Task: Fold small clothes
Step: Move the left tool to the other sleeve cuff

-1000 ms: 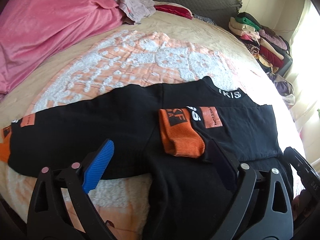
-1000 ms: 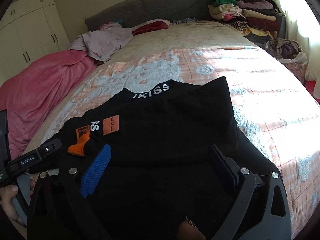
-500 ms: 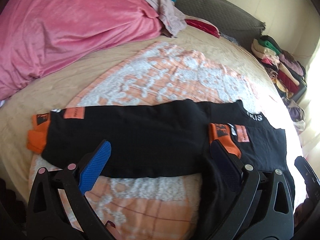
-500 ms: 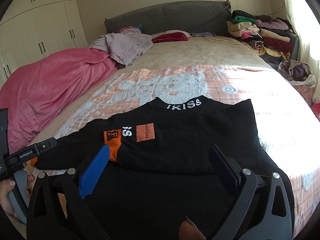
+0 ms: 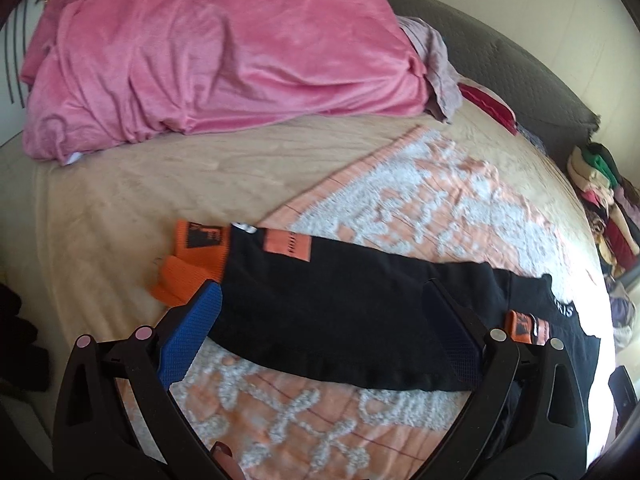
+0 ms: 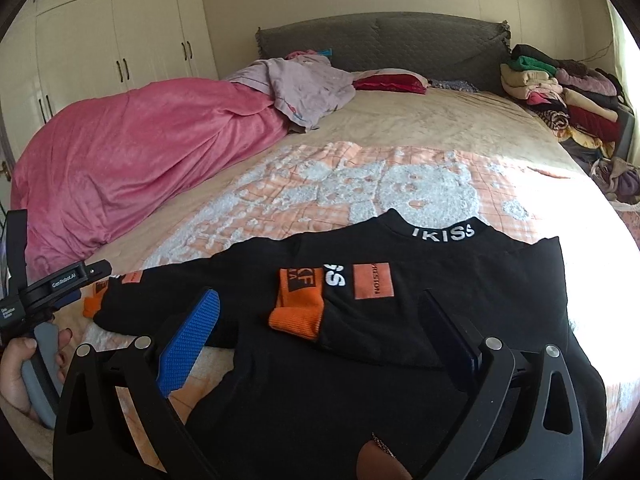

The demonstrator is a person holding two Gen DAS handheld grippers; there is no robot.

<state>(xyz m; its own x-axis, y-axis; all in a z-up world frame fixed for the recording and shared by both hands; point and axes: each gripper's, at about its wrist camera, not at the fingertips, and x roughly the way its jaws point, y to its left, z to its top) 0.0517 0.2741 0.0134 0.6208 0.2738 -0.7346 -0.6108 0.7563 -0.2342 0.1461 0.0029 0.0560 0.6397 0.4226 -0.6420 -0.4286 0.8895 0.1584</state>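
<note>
A black sweater (image 6: pixel 400 360) with orange cuffs and white "IKISS" collar lettering lies flat on the bed. Its right sleeve is folded across the chest, its orange cuff (image 6: pixel 298 310) near the middle. Its left sleeve (image 5: pixel 340 304) stretches out sideways, ending in an orange cuff (image 5: pixel 192 264). My left gripper (image 5: pixel 320 320) is open and empty, hovering over that outstretched sleeve. My right gripper (image 6: pixel 320 332) is open and empty above the sweater's body. The left gripper's body and the hand holding it (image 6: pixel 36 320) show in the right wrist view.
The bed has an orange-and-white patterned blanket (image 6: pixel 360 184). A pink blanket (image 5: pixel 200 52) is heaped at the left. A lilac garment (image 6: pixel 304 84) lies near the grey headboard (image 6: pixel 400 40). Stacked folded clothes (image 6: pixel 560 92) stand at the far right.
My left gripper has swung left along the outstretched sleeve toward its orange cuff. My right gripper has pulled back and risen a little. The sweater has not moved.
</note>
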